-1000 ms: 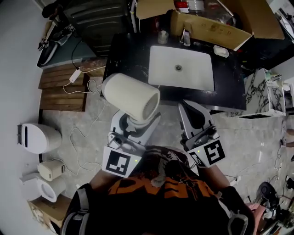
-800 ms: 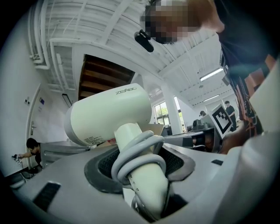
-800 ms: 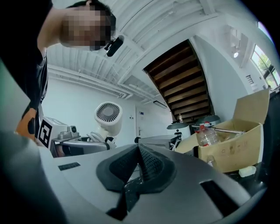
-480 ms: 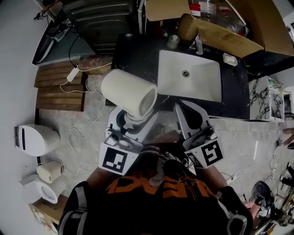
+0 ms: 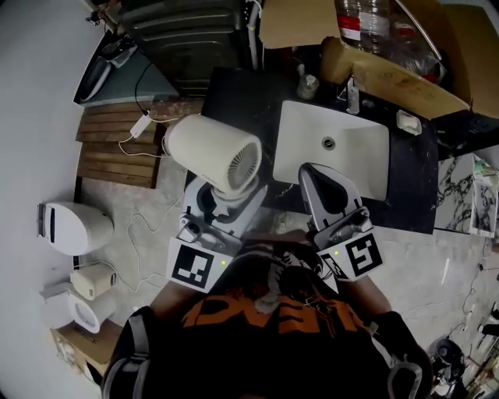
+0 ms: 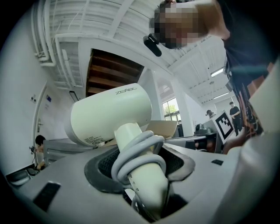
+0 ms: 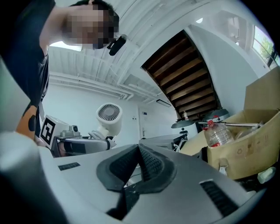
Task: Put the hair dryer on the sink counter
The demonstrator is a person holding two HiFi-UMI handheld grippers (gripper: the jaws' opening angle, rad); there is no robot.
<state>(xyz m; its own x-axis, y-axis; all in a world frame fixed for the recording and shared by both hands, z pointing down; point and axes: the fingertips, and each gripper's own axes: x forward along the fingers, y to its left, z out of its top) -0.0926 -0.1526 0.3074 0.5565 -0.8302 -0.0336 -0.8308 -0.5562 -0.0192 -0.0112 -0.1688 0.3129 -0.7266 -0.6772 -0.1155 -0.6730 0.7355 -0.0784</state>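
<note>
A cream hair dryer (image 5: 212, 153) stands up out of my left gripper (image 5: 217, 204), whose jaws are shut on its cord-wrapped handle (image 6: 140, 162). Its barrel (image 6: 109, 114) lies crosswise above the jaws, with the grille end toward the sink. The dryer hangs over the floor at the left front corner of the black sink counter (image 5: 234, 93). My right gripper (image 5: 326, 191) is shut with nothing in it, its tips over the counter's front edge by the white basin (image 5: 331, 148). In the right gripper view the dryer (image 7: 108, 117) shows to the left, and the pads (image 7: 146, 164) meet.
A cardboard box (image 5: 390, 70) with a plastic bottle (image 5: 361, 17) sits behind the basin, beside the tap (image 5: 352, 95) and a small bottle (image 5: 309, 82). A soap dish (image 5: 408, 122) lies at the basin's right. Wooden slats (image 5: 117, 148), white cables and small white appliances (image 5: 70, 226) are on the floor at left.
Both grippers have moved toward the sink counter. The dryer has come along in the left jaws, from over the floor to the counter's front corner. The right tips now reach the counter's front edge.
</note>
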